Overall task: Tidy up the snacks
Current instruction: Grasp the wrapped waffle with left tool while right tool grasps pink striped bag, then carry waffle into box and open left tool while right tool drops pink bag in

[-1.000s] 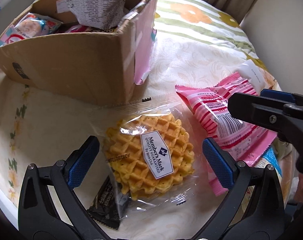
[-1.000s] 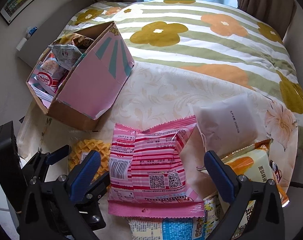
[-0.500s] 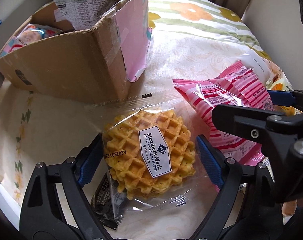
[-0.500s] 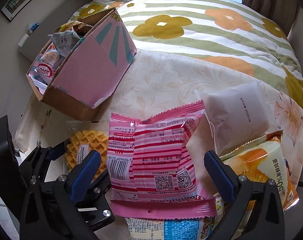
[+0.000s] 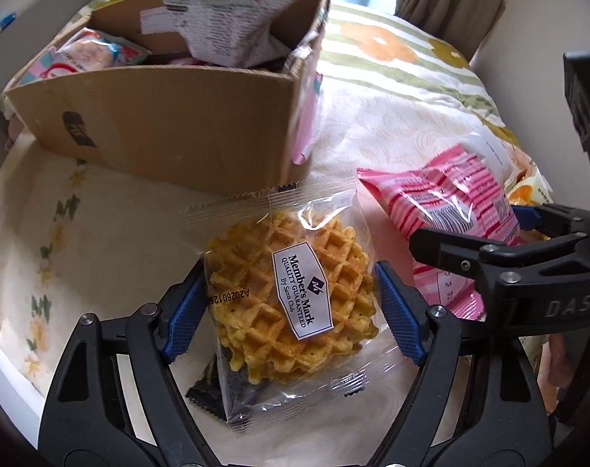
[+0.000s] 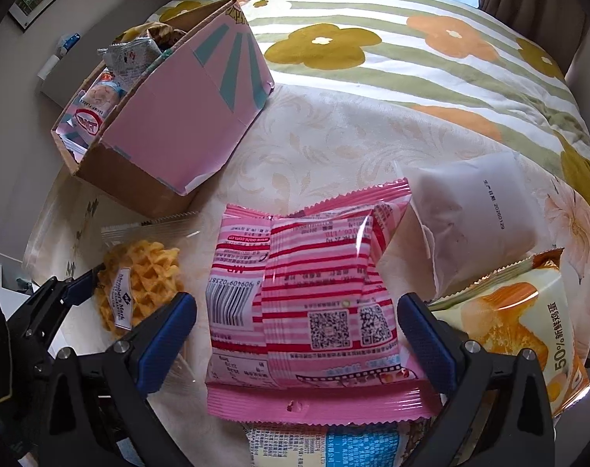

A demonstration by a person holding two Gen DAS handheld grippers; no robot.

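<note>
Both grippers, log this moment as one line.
left gripper: closing on waffle pack | right gripper: open around pink bag

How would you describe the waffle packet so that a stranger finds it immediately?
Start at the open brown cardboard box on the cream cloth. Just in front of its near corner lies a clear plastic packet holding a golden round waffle, between the blue pads of the left gripper. Unlike the pink striped packet beside it, it is see-through, with a white label.

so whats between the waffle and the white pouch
The pink striped pack lies between the waffle and the white pouch, its upper right corner overlapping the pouch. The right wrist view shows this, with the right claw open around the pack.
</note>
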